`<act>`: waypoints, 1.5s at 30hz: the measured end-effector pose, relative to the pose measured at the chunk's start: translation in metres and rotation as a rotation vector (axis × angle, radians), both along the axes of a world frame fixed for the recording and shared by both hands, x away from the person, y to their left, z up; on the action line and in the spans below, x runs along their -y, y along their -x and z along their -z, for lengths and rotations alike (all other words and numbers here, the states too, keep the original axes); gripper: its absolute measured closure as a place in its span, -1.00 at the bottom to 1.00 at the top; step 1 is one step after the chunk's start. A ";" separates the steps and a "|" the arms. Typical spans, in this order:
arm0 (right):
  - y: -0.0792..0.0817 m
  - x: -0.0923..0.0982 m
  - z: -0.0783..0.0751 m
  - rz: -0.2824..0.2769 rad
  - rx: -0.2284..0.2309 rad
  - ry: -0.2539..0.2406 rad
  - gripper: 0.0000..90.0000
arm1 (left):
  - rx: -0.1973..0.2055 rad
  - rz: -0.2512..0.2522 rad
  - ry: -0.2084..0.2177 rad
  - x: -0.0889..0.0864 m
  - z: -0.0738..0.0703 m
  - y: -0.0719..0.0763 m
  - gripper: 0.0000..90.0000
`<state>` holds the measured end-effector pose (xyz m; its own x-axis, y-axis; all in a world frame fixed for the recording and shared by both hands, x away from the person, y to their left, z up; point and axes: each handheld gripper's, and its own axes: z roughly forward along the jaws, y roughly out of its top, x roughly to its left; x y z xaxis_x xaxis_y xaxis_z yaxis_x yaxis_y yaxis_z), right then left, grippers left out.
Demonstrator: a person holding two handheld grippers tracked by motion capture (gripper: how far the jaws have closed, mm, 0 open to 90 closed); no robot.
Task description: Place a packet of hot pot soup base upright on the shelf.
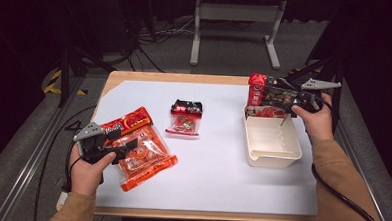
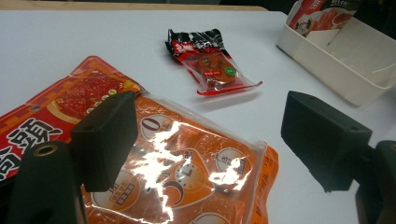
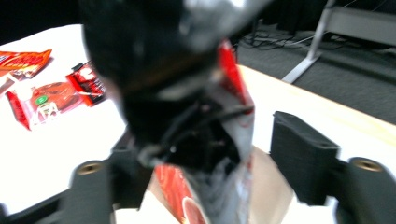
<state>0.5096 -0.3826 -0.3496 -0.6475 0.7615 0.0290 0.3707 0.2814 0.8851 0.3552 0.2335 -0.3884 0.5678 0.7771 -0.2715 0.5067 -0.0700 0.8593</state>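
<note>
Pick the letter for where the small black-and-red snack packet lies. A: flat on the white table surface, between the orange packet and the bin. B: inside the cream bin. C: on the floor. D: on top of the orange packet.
A: the small black-and-red snack packet lies flat on the white table surface, apart from both the orange packet and the cream bin.

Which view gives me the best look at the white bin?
The high view: the bin shows whole, its inside mostly bare, a red packet standing at its far end. The left gripper view catches only one long wall and the packet; the right gripper view has it blurred behind the packet.
</note>
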 end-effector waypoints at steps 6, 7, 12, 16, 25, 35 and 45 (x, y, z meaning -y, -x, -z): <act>0.013 0.005 -0.012 0.019 0.028 0.006 -0.42 | -0.007 0.013 -0.003 0.004 0.001 -0.003 -0.56; 0.016 0.006 -0.014 0.028 0.029 0.004 -0.43 | -0.005 0.018 -0.003 0.006 0.001 -0.005 -0.56; 0.029 0.010 -0.020 0.056 0.039 0.001 -0.44 | -0.004 0.030 -0.004 0.009 0.000 -0.008 -0.56; 0.050 0.013 -0.023 0.099 0.060 -0.008 -0.44 | 0.001 0.041 -0.002 0.012 -0.002 -0.012 -0.56; 0.095 0.002 -0.028 0.077 0.070 -0.033 -0.47 | 0.006 0.049 -0.011 0.014 -0.003 -0.017 -0.56; 0.138 -0.032 -0.023 -0.025 0.059 -0.111 -0.45 | 0.024 0.031 -0.111 0.000 -0.013 -0.020 -0.65; 0.166 -0.073 -0.010 -0.166 0.047 -0.136 -0.46 | 0.010 -0.011 -0.147 -0.021 -0.012 -0.019 -0.65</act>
<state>0.3441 -0.3093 -0.3394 -0.7667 0.6354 0.0915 0.2869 0.2116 0.9343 0.3738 0.2544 -0.3766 0.5609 0.8144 -0.1486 0.4993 -0.1896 0.8454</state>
